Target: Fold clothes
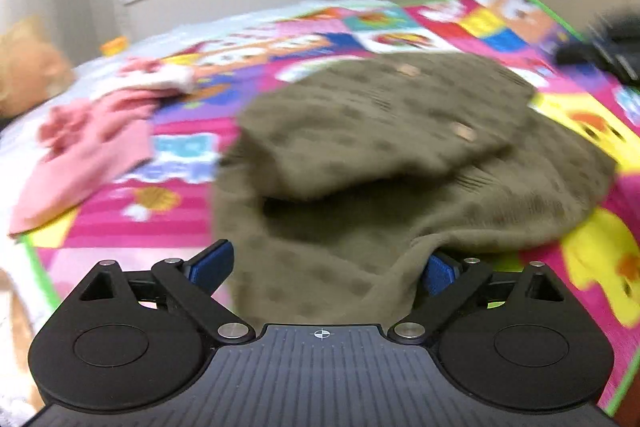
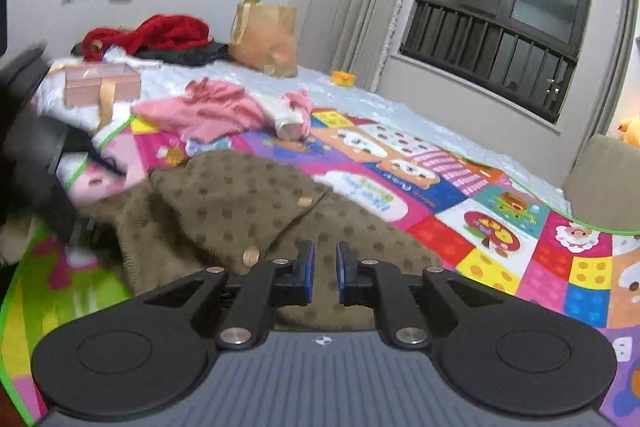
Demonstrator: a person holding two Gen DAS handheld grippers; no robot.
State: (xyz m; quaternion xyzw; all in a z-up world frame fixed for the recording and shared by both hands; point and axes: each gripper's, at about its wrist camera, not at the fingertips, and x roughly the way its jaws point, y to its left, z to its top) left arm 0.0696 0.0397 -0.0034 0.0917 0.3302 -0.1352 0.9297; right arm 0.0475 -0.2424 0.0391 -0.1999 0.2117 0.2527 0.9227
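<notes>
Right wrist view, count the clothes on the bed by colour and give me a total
Olive-brown: 1, the dotted cardigan on the play mat
Pink: 1, the crumpled garment
Red: 1, the knit by the wall
Dark: 1, the garment under the red one
Total: 4

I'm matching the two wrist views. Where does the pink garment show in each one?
Left wrist: the pink garment lies at the left edge, left of the olive cardigan.
Right wrist: it lies upper left of centre, beyond the cardigan.
Shared landmark: the small orange tub below the window.
</notes>
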